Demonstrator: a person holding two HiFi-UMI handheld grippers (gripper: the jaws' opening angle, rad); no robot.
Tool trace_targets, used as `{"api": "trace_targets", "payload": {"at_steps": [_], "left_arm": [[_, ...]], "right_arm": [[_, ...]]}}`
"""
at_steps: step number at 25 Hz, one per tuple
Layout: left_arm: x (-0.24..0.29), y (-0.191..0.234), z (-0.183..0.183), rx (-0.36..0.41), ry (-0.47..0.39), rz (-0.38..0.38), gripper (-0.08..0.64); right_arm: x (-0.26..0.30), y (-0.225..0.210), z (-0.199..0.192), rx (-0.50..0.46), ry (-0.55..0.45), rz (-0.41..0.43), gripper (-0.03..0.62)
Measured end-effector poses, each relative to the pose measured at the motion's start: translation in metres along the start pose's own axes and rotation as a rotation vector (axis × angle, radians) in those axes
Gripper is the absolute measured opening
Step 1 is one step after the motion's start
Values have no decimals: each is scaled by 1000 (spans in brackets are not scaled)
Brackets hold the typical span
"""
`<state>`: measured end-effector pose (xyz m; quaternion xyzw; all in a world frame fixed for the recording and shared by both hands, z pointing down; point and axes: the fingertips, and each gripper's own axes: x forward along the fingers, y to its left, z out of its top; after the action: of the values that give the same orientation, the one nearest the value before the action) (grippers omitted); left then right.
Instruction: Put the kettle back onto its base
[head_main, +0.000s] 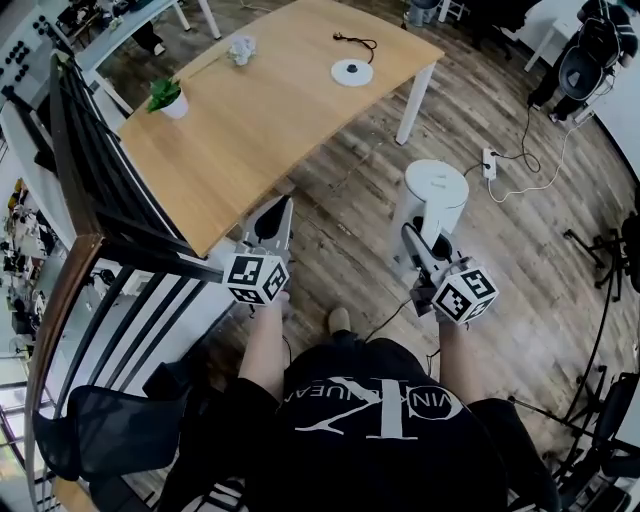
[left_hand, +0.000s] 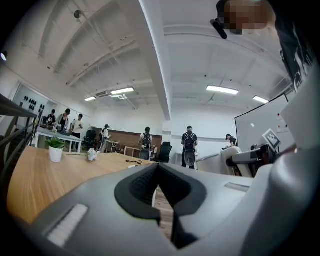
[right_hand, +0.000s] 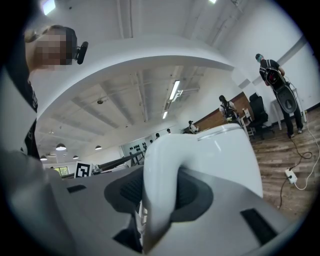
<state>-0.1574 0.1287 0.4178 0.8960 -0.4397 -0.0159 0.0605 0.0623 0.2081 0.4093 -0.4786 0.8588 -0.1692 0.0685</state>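
Observation:
The white kettle (head_main: 436, 196) hangs over the wooden floor, right of the table's near corner. My right gripper (head_main: 417, 248) is shut on the kettle's handle (right_hand: 159, 165), which fills the space between the dark pads; the kettle's body (right_hand: 227, 155) rises just beyond. Far across the wooden table (head_main: 260, 130) lies the round white base (head_main: 352, 72), its black cord trailing behind. The left gripper (head_main: 282, 207) points at the table's near edge, its jaws together and holding nothing. In the left gripper view the left gripper (left_hand: 157, 167) has its tips meeting, level with the tabletop.
A small potted plant (head_main: 166, 97) and a white crumpled object (head_main: 241, 48) sit on the table's left side. A black railing (head_main: 100, 185) runs along the left. A power strip (head_main: 489, 158) with cables lies on the floor to the right. Several people stand far off.

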Motion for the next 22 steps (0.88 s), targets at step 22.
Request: {"api": "trace_targets", "payload": {"at_steps": [22], "left_arm": [[47, 50, -12, -20, 11, -1, 11]], "right_arm": [[78, -40, 27, -29, -18, 46, 137]]}}
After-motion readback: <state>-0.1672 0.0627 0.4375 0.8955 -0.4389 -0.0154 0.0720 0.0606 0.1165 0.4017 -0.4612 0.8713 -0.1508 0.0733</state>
